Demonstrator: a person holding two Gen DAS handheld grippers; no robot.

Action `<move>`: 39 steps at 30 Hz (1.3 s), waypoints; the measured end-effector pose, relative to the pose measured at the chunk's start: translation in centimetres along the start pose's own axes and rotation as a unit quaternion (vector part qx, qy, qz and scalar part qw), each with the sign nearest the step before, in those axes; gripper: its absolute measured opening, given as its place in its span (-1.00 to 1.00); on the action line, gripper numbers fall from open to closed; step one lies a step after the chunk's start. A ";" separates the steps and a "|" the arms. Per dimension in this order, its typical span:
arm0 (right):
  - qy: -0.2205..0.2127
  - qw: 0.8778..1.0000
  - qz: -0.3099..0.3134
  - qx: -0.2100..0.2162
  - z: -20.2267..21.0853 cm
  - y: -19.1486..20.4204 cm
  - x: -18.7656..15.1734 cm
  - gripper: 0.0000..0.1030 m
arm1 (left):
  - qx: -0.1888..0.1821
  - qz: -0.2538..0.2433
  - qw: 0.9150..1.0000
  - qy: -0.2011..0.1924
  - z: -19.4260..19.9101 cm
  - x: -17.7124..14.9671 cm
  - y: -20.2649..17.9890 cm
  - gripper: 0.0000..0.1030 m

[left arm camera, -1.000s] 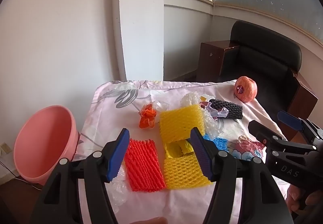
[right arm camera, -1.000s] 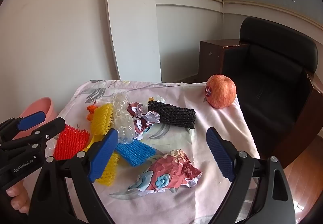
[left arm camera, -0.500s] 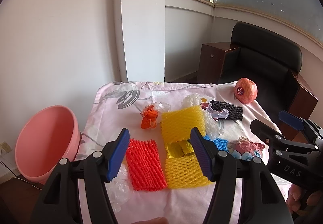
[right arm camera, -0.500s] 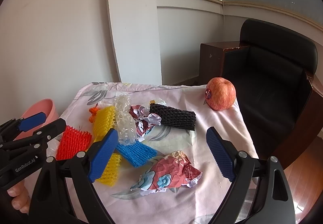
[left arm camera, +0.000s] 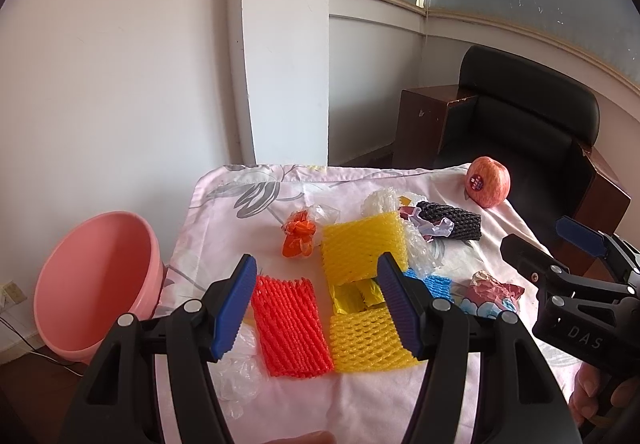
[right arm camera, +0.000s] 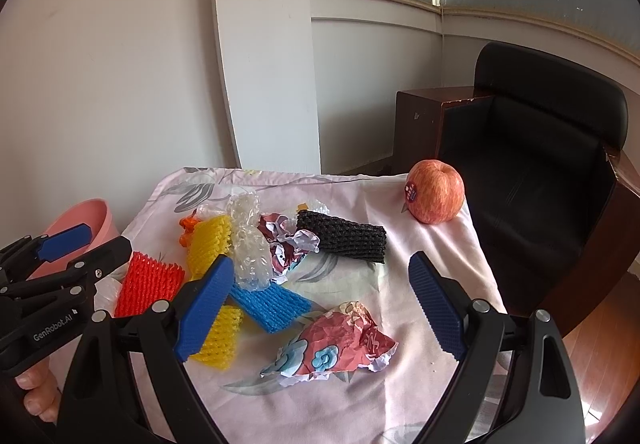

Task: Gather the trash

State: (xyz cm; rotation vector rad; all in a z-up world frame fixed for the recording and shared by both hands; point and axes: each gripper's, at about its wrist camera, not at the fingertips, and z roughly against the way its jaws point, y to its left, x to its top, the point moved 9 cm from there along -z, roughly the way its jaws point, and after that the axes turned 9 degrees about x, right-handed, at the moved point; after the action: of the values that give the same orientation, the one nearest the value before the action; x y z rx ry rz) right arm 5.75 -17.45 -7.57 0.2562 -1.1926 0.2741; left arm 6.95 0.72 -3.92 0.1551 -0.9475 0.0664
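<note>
Trash covers the cloth-draped desk point(left arm camera: 248, 204), and both hand-held grippers hang over its near edge with nothing in them. Left hand-held gripper point(left arm camera: 316, 298): jaws spread wide, released, framing the red foam net point(left arm camera: 290, 326), which lies flat just beside a yellow foam net point(left arm camera: 366, 340). Beyond the red net sits a second, bigger yellow net point(left arm camera: 362, 248), and an orange wrapper point(left arm camera: 298, 236) just left of that. Right hand-held gripper point(right arm camera: 320, 310): also released, jaws well apart, above the crumpled red-and-blue paper wrapper point(right arm camera: 336, 342). Far from the red net, a black foam net point(right arm camera: 342, 240) lies near an apple point(right arm camera: 436, 191) at the desk's far right corner. Left of the red net, off the desk edge, stands a pink bin point(left arm camera: 92, 280).
</note>
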 end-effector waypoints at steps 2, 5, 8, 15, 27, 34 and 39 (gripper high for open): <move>0.000 1.000 0.000 0.000 0.0 0.0 0.0 0.74 | 0.000 0.000 1.000 0.000 0.0 0.0 0.0 0.21; 0.000 1.000 0.000 0.000 0.0 0.0 0.0 0.74 | 0.001 0.000 1.000 0.000 0.0 0.0 0.0 0.21; 0.000 1.000 0.000 0.000 0.1 0.0 0.0 0.74 | 0.001 0.000 1.000 0.000 0.1 0.1 0.1 0.21; 0.000 1.000 -0.001 -0.001 0.1 0.0 -0.1 0.74 | 0.001 0.000 1.000 -0.001 0.1 0.0 0.2 0.21; 0.001 1.000 -0.003 -0.001 0.2 -0.1 -0.4 0.74 | 0.002 -0.001 1.000 0.003 -0.1 -0.3 0.7 0.21; 0.002 1.000 -0.007 -0.002 0.2 -0.3 -0.7 0.74 | 0.004 -0.002 1.000 0.004 -0.2 -0.5 0.7 0.21; 0.003 1.000 -0.009 -0.002 0.1 -0.3 -0.7 0.74 | 0.005 -0.004 1.000 0.006 -0.3 -0.8 0.5 0.21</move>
State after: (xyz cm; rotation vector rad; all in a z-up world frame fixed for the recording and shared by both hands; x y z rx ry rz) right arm 5.50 -17.82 -8.23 0.2612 -1.1835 0.2572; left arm 6.65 1.29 -4.67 0.1673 -0.9354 0.0640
